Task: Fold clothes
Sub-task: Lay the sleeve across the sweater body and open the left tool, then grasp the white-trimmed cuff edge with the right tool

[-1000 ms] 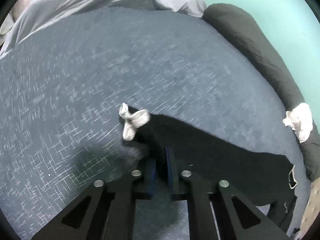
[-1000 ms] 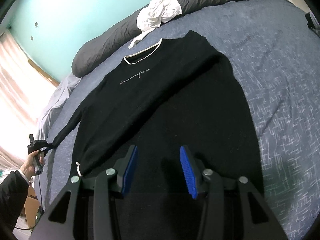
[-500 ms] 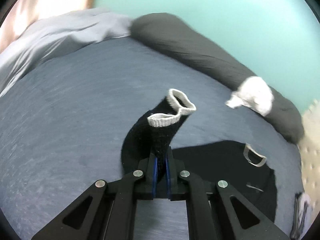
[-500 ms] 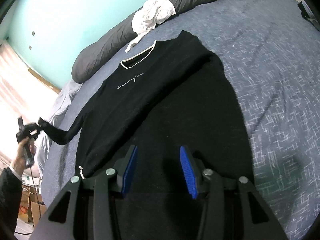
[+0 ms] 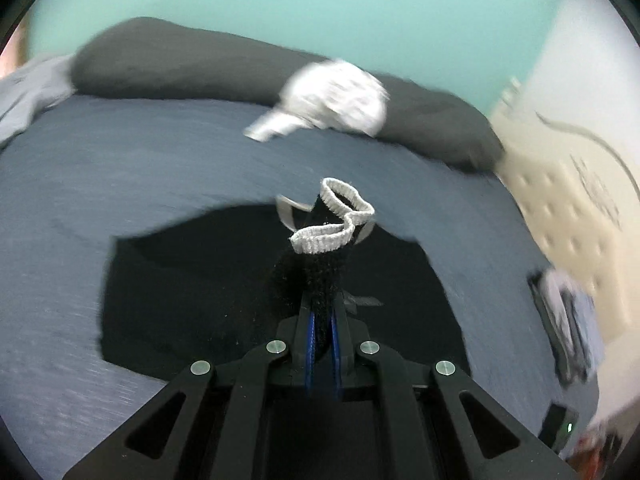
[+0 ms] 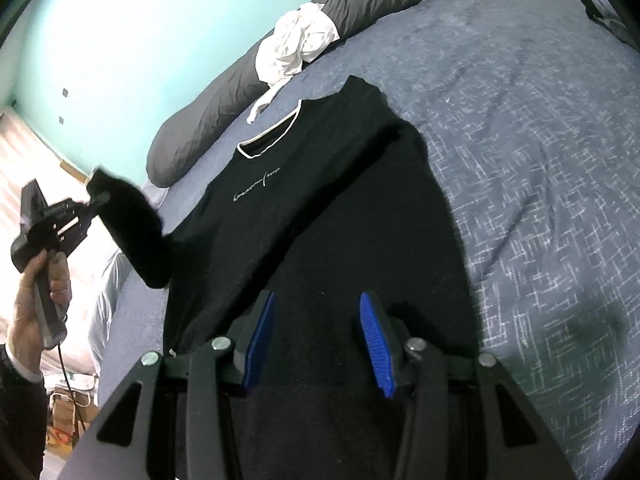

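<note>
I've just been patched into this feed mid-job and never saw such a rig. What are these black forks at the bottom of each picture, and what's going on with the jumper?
No robot here: a person carries a hand-held two-finger gripper in each hand, with a wide-angle camera on each looking along its fingers. The forks are those fingers. In the left view, the left gripper is shut on the black sleeve with its white cuff, lifted off the bed. In the right view, the right gripper stands open over the black sweater, holding nothing. At that picture's left edge you see the person's hand with the other gripper. The sweater lies on a blue bedspread; a crumpled white garment rests by a grey bolster.
</note>
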A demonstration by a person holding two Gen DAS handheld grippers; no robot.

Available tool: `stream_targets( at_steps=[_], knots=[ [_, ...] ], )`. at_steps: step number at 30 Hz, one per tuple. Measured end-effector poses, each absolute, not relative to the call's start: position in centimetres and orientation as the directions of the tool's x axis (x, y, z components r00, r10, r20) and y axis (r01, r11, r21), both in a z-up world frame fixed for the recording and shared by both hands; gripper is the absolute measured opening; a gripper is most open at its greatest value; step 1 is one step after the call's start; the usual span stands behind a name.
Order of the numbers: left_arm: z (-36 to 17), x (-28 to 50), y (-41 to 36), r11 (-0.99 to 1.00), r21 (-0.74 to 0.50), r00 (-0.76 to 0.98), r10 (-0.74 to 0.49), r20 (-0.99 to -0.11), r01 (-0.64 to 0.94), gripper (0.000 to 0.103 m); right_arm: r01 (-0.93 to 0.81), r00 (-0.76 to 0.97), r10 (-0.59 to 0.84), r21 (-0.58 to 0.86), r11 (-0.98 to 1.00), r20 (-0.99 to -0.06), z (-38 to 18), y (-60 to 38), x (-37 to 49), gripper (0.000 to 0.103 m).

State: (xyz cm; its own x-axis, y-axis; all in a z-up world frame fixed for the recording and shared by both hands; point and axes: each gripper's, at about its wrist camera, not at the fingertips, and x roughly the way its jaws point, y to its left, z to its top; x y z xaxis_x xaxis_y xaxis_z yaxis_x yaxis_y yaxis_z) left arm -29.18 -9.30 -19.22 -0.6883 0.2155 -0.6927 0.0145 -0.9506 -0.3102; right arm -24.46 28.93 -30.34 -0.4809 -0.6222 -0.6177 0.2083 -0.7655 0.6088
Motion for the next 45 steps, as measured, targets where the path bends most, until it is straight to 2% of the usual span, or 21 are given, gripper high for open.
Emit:
stream_targets(
  at_steps=[6, 12, 16, 19, 20, 25, 27, 29, 30, 38, 45],
  knots=[
    [-24.7, -28.6, 0.6, -0.968, -0.202, -0.577, 0.250, -0.777, -0.147, 0.007, 0.192, -0.486, -0.629, 0.628, -0.754, -0.607, -30.4, 29.6, -24.7, 0.045],
    [-30.0, -26.8, 4.8, -0.967, -0.135, -0.476, 0.224, -0.851, -0.214, 0.010, 0.172, -0.488, -0.632, 0.643, -0.746, -0.603, -30.6, 30.2, -24.9, 0.045],
    [-30.9, -25.7, 4.6, -0.966, -0.165, -0.457, 0.241, -0.856, -0.201, 0.019, 0.158, -0.477, -0.636, 0.653, -0.741, -0.606, -31.2, 30.2, -25.0, 0.045],
    [-30.8, -25.2, 4.1, -0.961, -0.197, -0.452, 0.266, -0.851, -0.195, 0.039, 0.153, -0.472, -0.638, 0.656, -0.739, -0.609, -31.4, 30.1, -25.0, 0.045],
    [-30.6, -24.9, 3.8, -0.959, -0.208, -0.455, 0.276, -0.846, -0.194, 0.043, 0.151, -0.471, -0.638, 0.657, -0.738, -0.609, -31.4, 30.1, -25.0, 0.045],
    [-29.9, -23.6, 1.3, -0.955, -0.244, -0.449, 0.294, -0.843, -0.167, 0.052, 0.137, -0.461, -0.661, 0.688, -0.713, -0.593, -31.8, 30.0, -25.2, 0.045],
    [-29.9, -23.0, -0.1, -0.960, -0.240, -0.450, 0.281, -0.848, -0.147, 0.053, 0.131, -0.448, -0.689, 0.720, -0.681, -0.570, -32.0, 29.9, -25.4, 0.045],
    [-30.0, -22.4, -1.7, -0.964, -0.238, -0.451, 0.268, -0.851, -0.123, 0.053, 0.126, -0.439, -0.708, 0.742, -0.659, -0.554, -32.1, 29.7, -25.5, 0.057],
    [-30.1, -22.3, -2.5, -0.966, -0.235, -0.453, 0.258, -0.854, -0.107, 0.053, 0.124, -0.435, -0.714, 0.749, -0.651, -0.548, -32.1, 29.5, -25.5, 0.058],
    [-31.6, -21.5, -8.1, -0.983, -0.182, -0.462, 0.151, -0.874, 0.023, 0.053, 0.185, -0.410, -0.740, 0.746, -0.639, -0.532, -31.3, 26.6, -26.8, 0.060],
    [-33.5, -20.7, -9.4, -0.983, -0.177, -0.436, 0.142, -0.888, 0.040, 0.053, 0.184, -0.386, -0.731, 0.730, -0.659, -0.563, -31.9, 24.4, -28.2, 0.061]
  ],
)
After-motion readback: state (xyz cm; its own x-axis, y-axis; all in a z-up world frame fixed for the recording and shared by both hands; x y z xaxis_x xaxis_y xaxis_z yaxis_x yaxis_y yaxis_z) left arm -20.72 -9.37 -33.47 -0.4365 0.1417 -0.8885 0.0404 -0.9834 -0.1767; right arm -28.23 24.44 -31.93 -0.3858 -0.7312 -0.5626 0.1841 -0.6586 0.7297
